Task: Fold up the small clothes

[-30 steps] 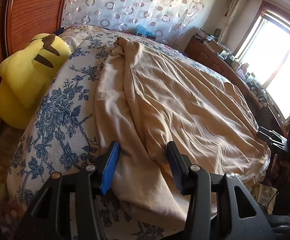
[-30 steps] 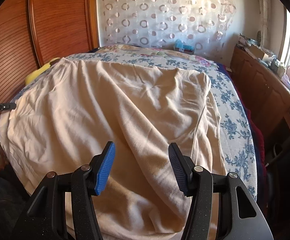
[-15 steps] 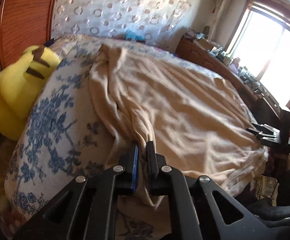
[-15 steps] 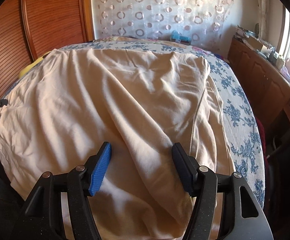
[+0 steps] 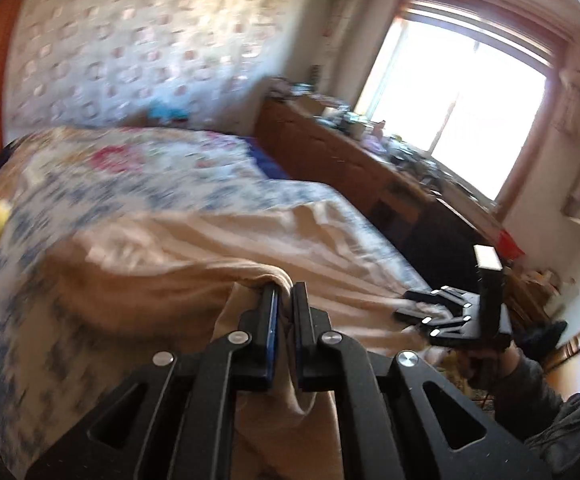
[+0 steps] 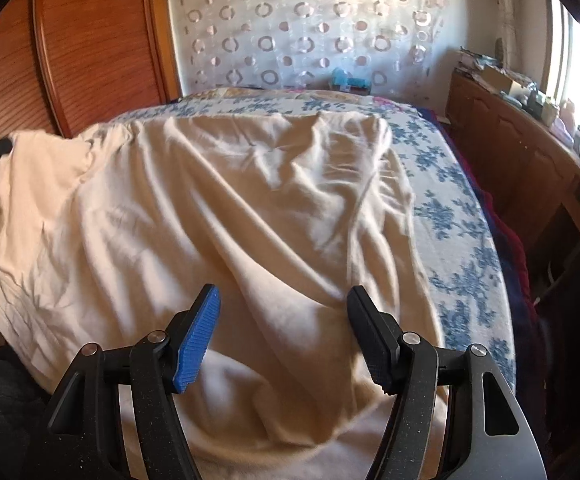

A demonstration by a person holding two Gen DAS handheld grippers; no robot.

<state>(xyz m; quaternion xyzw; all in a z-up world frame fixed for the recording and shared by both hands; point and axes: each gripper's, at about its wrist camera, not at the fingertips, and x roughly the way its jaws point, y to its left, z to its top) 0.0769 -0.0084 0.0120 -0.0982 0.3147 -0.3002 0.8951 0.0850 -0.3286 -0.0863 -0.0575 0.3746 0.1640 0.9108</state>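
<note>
While the left tongs pinch a bunched edge of the cream garment between nearly closed jaws, lifting it off the bed, the right tongs hang spread wide just above the cloth's near part, gripping nothing. The garment lies ahead of both tongs, across the blue-flowered bedspread.

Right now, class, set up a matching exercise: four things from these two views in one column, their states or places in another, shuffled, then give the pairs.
1. left gripper
2. right gripper
3. beige cloth
4. floral bedspread

a. spread over the bed
b. open
c. under the cloth
d. shut on cloth

Pairs: 1-d, 2-b, 3-a, 4-c
</note>
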